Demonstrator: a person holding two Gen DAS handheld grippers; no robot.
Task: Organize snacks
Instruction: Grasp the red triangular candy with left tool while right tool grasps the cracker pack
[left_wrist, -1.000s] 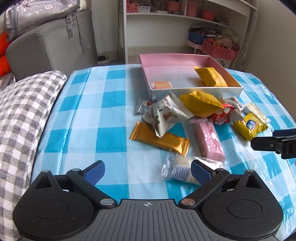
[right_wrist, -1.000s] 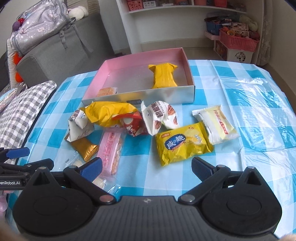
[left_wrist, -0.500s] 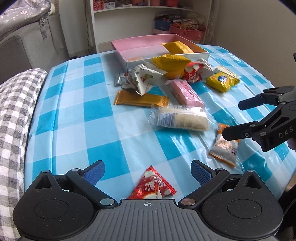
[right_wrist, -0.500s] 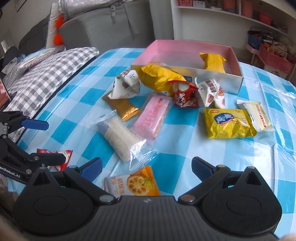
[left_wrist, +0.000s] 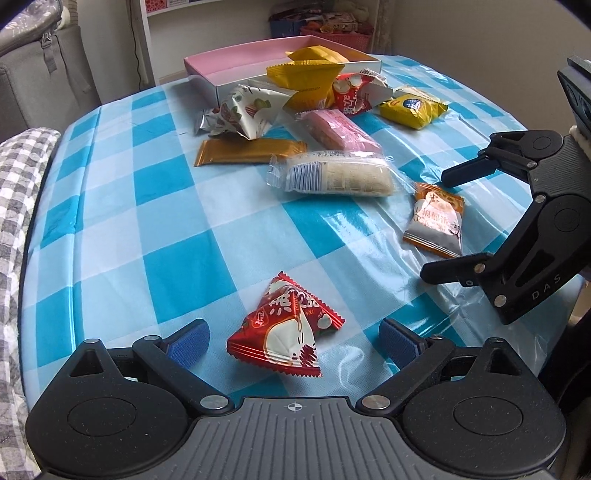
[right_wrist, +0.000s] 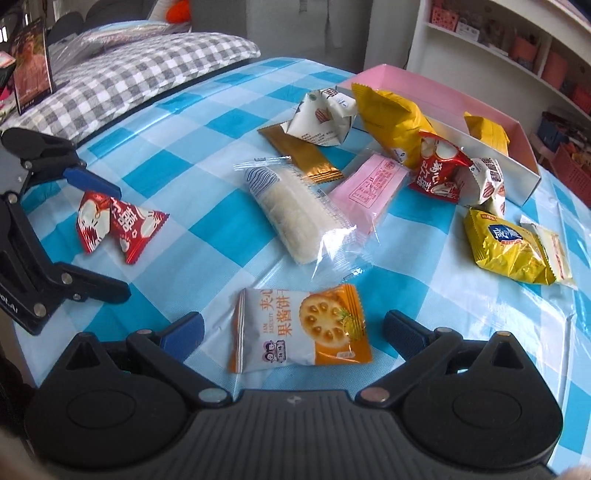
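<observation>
Left wrist: my left tongs (left_wrist: 293, 338) gape around the red triangular snack (left_wrist: 286, 338)
Right wrist: my right tongs (right_wrist: 293, 332) gape around the orange biscuit packet (right_wrist: 299, 330)

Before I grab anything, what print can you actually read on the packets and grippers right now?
"果酱饼干" and "JAM BISCUIT": orange biscuit packet, between the right gripper fingers.
"DAS": right gripper's arm, seen from the left wrist view.
"咸趣": yellow packet.
"ot.AI", cut off: left gripper body, seen from the right wrist view.
Red triangular packet, red crumpled packet, pink packet: Chinese print, too warped or small to read.
</observation>
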